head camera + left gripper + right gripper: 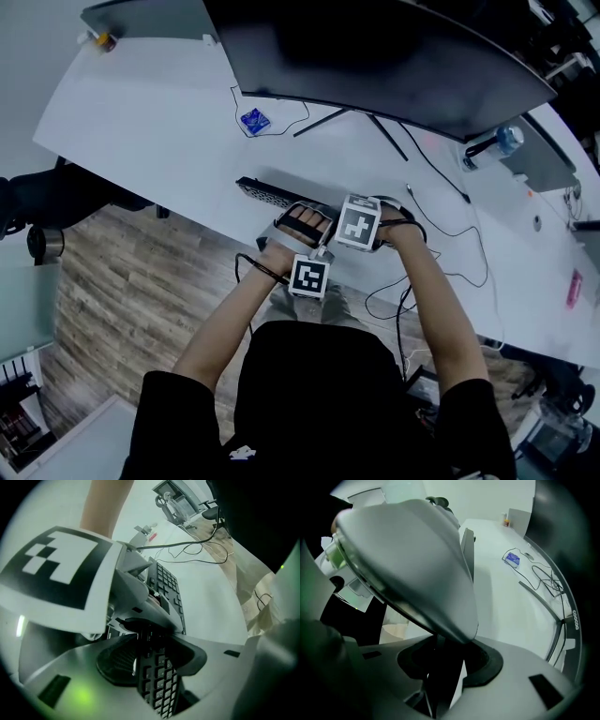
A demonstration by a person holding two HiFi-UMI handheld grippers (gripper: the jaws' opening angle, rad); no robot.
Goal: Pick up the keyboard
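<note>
The keyboard lies on the white desk close to its near edge, and the two claws meet over its right part. Its left end sticks out bare past the left claw. In the left gripper view the dark slab of keys runs straight down into that claw's gap and away from it across the desk. The jaws are part-way closed, and both pads sit against the keyboard's faces, so this claw has hold of it.

The right claw points steeply down just beside the left one, and its marker cube fills the upper left of the left gripper view. Its jaws stand narrowly apart, with a dark flat thing with a pale edge in the gap. Whether the pads press on it cannot be made out. A large grey housing, seemingly the left claw's body, blocks most of what lies beyond these jaws.

Beyond both claws a wide dark monitor stands on thin legs. Past the left claw, farther along the desk, lies a small blue packet beside a thin black cable. Out to the right claw's side, more cables trail over the desk, and a bottle lies near the monitor's right end. Wood floor shows below the desk edge on the left claw's side
</note>
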